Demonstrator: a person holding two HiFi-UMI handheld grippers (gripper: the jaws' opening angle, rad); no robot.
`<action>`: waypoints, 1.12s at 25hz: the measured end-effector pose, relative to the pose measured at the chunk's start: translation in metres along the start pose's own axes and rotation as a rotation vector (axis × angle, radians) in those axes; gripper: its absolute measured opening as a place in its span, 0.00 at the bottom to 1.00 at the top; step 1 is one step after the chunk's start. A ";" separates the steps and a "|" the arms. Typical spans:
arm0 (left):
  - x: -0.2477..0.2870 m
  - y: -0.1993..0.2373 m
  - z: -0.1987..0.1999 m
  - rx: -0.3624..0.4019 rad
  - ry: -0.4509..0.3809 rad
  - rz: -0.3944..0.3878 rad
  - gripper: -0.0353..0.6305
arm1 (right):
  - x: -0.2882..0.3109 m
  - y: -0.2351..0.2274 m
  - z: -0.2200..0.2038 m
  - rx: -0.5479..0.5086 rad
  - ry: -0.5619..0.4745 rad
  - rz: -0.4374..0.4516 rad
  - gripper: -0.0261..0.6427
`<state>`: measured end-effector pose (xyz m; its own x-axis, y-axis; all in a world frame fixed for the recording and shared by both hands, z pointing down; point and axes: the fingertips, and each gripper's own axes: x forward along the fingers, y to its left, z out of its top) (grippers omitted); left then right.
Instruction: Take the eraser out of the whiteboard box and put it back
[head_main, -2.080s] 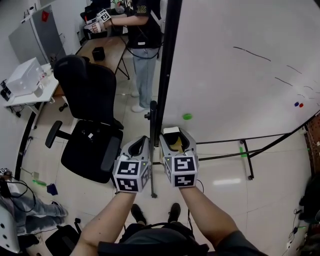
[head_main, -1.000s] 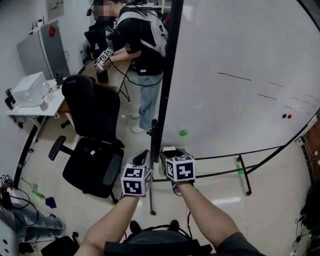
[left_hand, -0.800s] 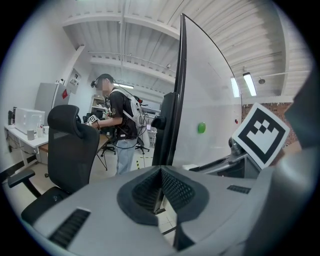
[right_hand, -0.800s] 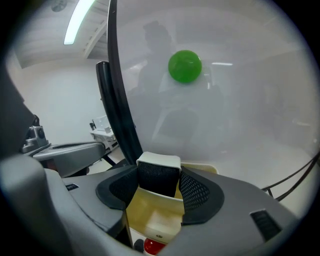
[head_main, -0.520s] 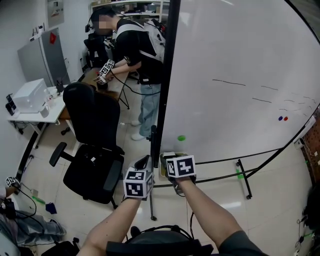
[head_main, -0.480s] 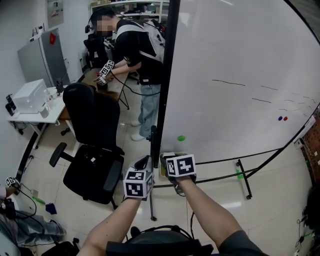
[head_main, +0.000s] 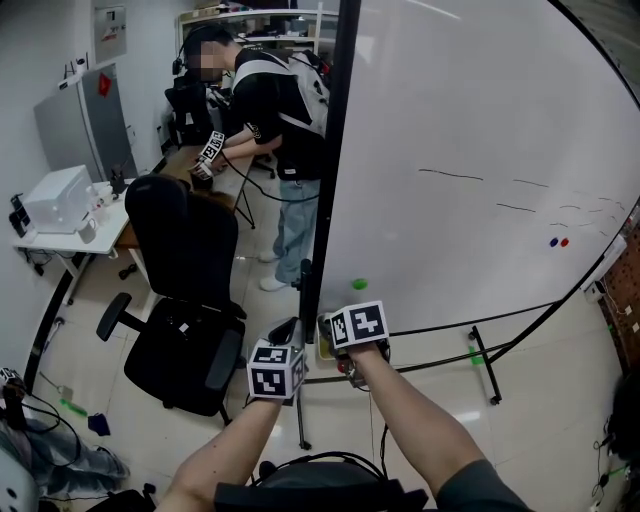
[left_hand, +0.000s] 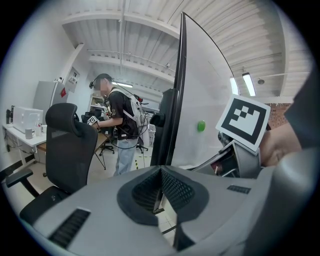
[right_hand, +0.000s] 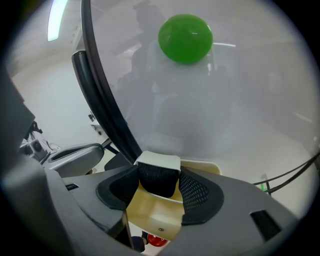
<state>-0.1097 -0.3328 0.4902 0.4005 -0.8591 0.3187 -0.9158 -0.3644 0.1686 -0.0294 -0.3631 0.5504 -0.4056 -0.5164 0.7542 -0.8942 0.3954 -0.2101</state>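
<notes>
The left claw is seen nearest, pinched together with nothing in it and parked just beside the right one. That is judged sensible: only one hand is needed here, so the spare is kept clear of the work. The right claw is tipped downward and is closed on the eraser. Because the eraser is a wide thing, the jaws are spread broadly around it. The dark felt body is pressed by a pad on each side, and the white back is shown at the far end, just past the pad tips. A grip across the sides is judged to have been chosen so the block can be slid straight along the tray's length. Right beneath the pads the cream whiteboard box is seen, its open mouth turned up toward the claw. The eraser is placed within the box's outline, at its far end. Whether its lower edge is resting inside or is lifted clear cannot be told, so the step, lifting out or setting back, is left open. Behind the box the whiteboard is met, the box being hung at its lower edge beside the dark frame post. A green magnet is stuck higher up. Farther off, an office chair is passed, and a person is seen standing at the back.
</notes>
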 end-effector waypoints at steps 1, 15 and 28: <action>0.000 -0.001 0.001 0.000 -0.001 -0.002 0.10 | 0.000 0.000 0.000 0.001 0.001 0.000 0.43; -0.006 -0.003 0.001 -0.015 -0.011 -0.015 0.10 | 0.002 0.001 -0.005 0.038 0.105 0.004 0.43; -0.009 -0.009 -0.003 -0.009 -0.009 -0.025 0.10 | 0.003 0.001 -0.010 0.066 0.208 0.007 0.44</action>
<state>-0.1050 -0.3210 0.4883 0.4230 -0.8530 0.3057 -0.9053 -0.3827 0.1845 -0.0297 -0.3564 0.5584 -0.3704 -0.3432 0.8631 -0.9045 0.3447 -0.2511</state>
